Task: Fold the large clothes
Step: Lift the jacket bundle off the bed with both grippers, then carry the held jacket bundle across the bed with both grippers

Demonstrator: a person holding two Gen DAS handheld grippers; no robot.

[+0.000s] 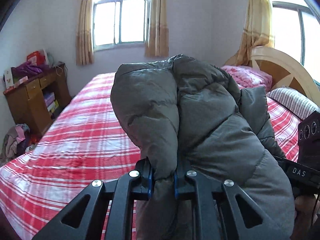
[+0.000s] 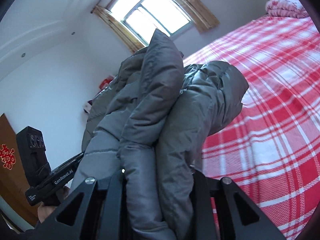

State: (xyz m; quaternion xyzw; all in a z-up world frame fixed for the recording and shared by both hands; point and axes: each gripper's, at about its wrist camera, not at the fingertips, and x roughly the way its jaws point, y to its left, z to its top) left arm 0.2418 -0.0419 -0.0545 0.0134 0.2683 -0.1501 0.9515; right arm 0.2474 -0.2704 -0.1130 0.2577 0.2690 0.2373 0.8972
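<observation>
2 grippers hold a grey down jacket bunched in the air above the red plaid bed. Left gripper and right gripper each clamp thick folds. Puffy, light and slick-looking, it likely grips best at seams.

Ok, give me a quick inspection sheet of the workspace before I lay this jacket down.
Surface: red and white plaid bed sheet, flat.
Job's things: grey quilted puffer jacket, bunched, held up above the bed.
Clutter: pink floral quilt and striped pillow by the wooden headboard.
Grippers: left hand-held gripper shut on the jacket; right hand-held gripper shut on a thick fold.
Cables: nothing seen.
Surroundings: wooden cabinet with boxes, clothes pile on the floor, curtained window.
</observation>
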